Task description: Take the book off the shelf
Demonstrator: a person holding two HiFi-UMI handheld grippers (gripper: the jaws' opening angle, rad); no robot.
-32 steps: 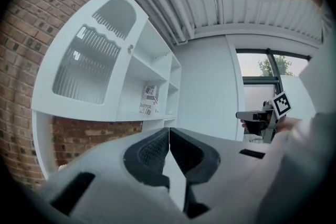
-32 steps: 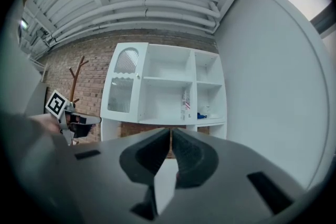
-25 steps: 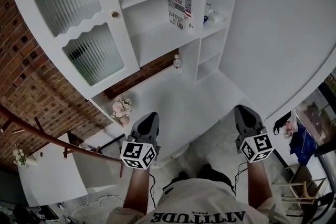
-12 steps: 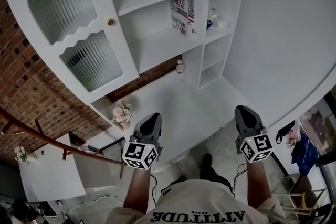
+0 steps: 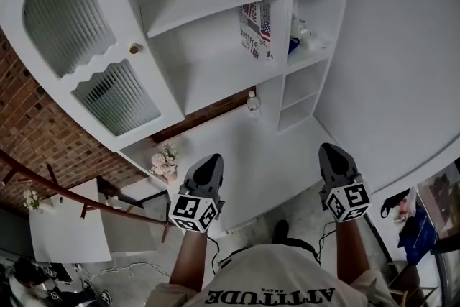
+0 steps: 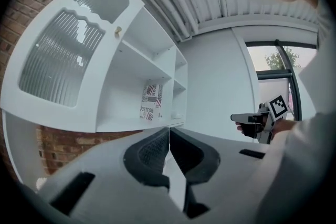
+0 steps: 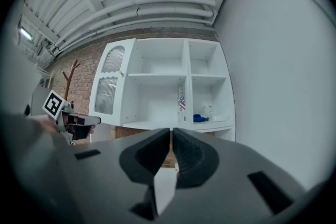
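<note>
The book (image 5: 255, 29), its cover printed with flag patterns and lettering, stands upright on a middle shelf of the white shelf unit (image 5: 215, 68), against the divider. It also shows in the left gripper view as the book (image 6: 151, 102) and in the right gripper view as the book (image 7: 182, 103). My left gripper (image 5: 208, 163) and right gripper (image 5: 332, 152) are held level side by side, well short of the shelf, pointing toward it. Seen along its own jaws, the left gripper (image 6: 168, 134) is shut and empty. The right gripper (image 7: 171, 134) is likewise shut with nothing in it.
A cabinet door with ribbed glass (image 5: 86, 61) stands open at the left. On the counter are a small bottle (image 5: 252, 103) and a flower vase (image 5: 164, 160). A blue object (image 5: 291, 45) lies in the right compartment. A brick wall (image 5: 29, 133) and a white table (image 5: 68, 226) are at the left.
Both grippers have advanced toward the shelf unit together with the person; the shelf and the book now look nearer and larger. Both pairs of jaws stay shut.
</note>
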